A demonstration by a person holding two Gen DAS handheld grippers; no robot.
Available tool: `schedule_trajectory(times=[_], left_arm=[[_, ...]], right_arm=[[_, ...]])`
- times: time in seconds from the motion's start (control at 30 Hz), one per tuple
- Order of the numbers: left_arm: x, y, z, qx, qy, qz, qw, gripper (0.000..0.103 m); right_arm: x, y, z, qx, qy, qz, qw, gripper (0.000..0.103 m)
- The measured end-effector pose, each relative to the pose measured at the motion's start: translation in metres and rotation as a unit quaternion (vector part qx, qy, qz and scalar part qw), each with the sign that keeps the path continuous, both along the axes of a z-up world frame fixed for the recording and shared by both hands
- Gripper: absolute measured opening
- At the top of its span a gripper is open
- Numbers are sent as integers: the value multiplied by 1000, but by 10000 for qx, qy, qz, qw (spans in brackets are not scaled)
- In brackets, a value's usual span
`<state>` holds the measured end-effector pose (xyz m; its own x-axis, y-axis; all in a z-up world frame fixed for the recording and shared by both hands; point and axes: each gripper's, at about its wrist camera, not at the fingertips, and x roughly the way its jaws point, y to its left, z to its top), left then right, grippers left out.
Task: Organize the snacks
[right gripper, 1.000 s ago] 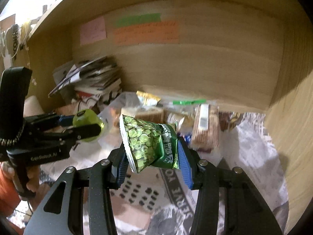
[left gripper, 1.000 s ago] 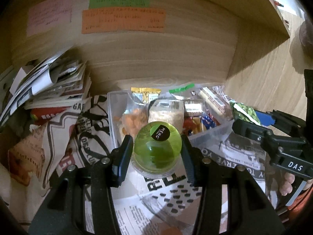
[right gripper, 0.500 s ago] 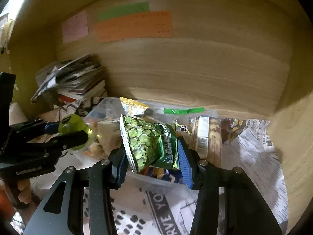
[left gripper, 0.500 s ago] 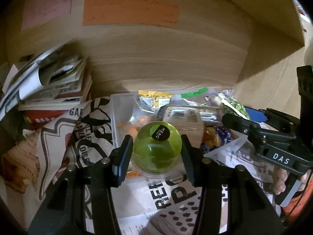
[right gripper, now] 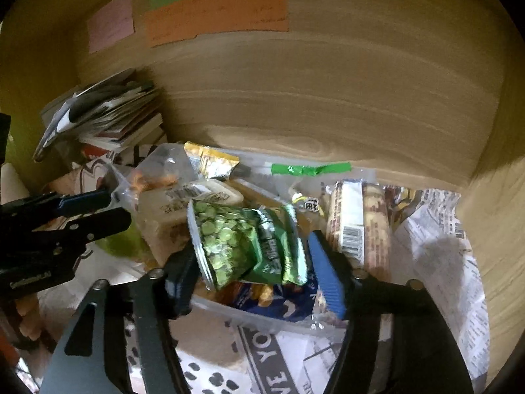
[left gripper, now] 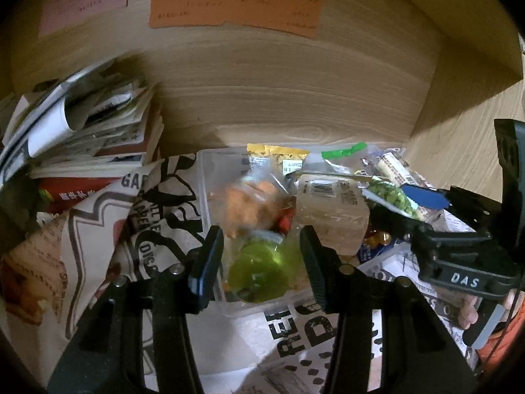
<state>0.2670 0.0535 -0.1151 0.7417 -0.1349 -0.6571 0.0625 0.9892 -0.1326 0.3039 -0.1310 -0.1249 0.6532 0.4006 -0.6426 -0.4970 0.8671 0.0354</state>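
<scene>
Left claw (left gripper: 261, 262) spread wide over clear plastic bin (left gripper: 206, 177); round green jelly cup (left gripper: 259, 271) below, apparently released among snacks. Right claw (right gripper: 252, 262) opening beside green pea packet (right gripper: 242, 243), poised above bin for drop. Beyond: wood-grain back panel (right gripper: 328, 98).

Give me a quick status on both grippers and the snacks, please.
Left gripper open above round green jelly cup, lying in clear plastic bin. Right gripper around green pea packet, grip unclear. Bin crowded with other snacks.
</scene>
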Motion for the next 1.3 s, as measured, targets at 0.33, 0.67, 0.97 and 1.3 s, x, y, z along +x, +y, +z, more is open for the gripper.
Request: schedule_trajectory(times=[0.33, 0.67, 0.97, 1.3], left_arm=[[-23, 2, 26, -133, -259, 35, 9996, 51], [-81, -3, 78, -280, -1084, 29, 9937, 51], [-140, -16, 128, -227, -1900, 2, 9815, 60], [-196, -31, 156, -28, -2562, 207, 9664, 100]], right_arm=[[-25, -6, 13, 82, -125, 103, 9998, 65], [-77, -40, 63, 714, -721, -43, 9948, 66], [-138, -62, 109, 1300, -1397, -106, 9816, 66], [-188, -71, 130, 1525, -1975, -200, 9682, 88]])
